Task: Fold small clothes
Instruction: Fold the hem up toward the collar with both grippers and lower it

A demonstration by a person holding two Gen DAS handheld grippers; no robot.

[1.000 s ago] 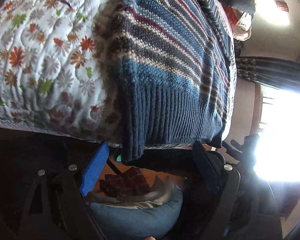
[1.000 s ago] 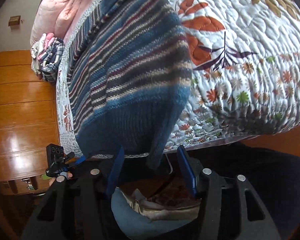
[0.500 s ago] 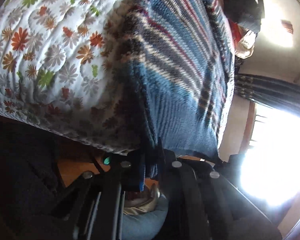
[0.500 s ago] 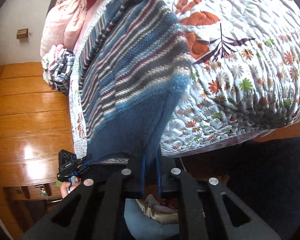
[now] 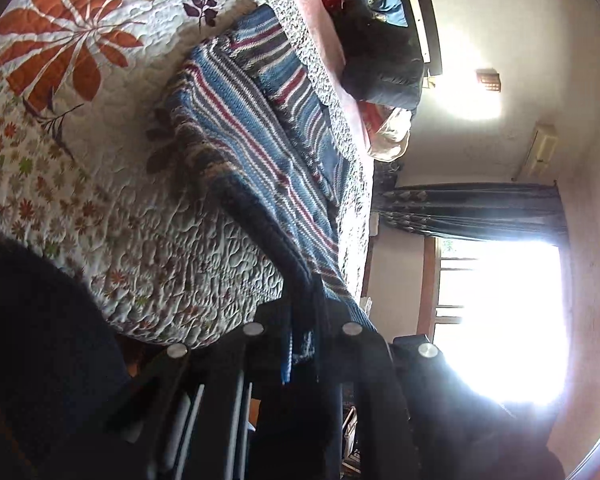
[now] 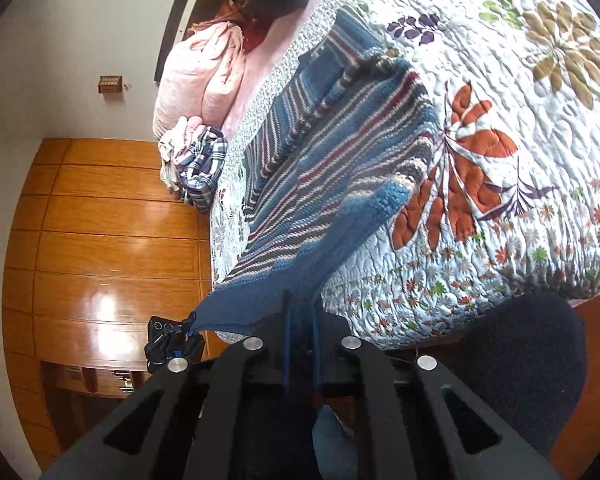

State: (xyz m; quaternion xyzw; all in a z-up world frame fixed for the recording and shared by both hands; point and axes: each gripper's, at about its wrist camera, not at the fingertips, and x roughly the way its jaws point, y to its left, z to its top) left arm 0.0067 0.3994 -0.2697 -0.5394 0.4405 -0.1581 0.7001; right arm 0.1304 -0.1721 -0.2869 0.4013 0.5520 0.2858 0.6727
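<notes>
Quilted floral bedding [image 6: 500, 80] fills the space ahead of both claws, with wooden wardrobe panels [image 6: 112, 220] off to the side of the right one and a bright window [image 5: 500, 312] beside the left. Spread on the quilt lies the striped knit sweater [image 6: 332, 168], its dark blue ribbed hem pulled off the bed edge toward the claws. The left gripper [image 5: 302, 344] is clamped shut on one hem corner, the fabric bunched between its jaws. The right gripper [image 6: 300, 344] is likewise closed on the other hem corner, and from its view the left claw shows at the far end of the raised hem, which hangs taut between them.

This knit looks thick, soft and stretchy, probably fairly heavy for its size, so it should drape and sag rather than hold a crease. The ribbed hem seems the firmest place to pinch; holding both corners should keep the edge straight while folding it toward the collar ahead.
</notes>
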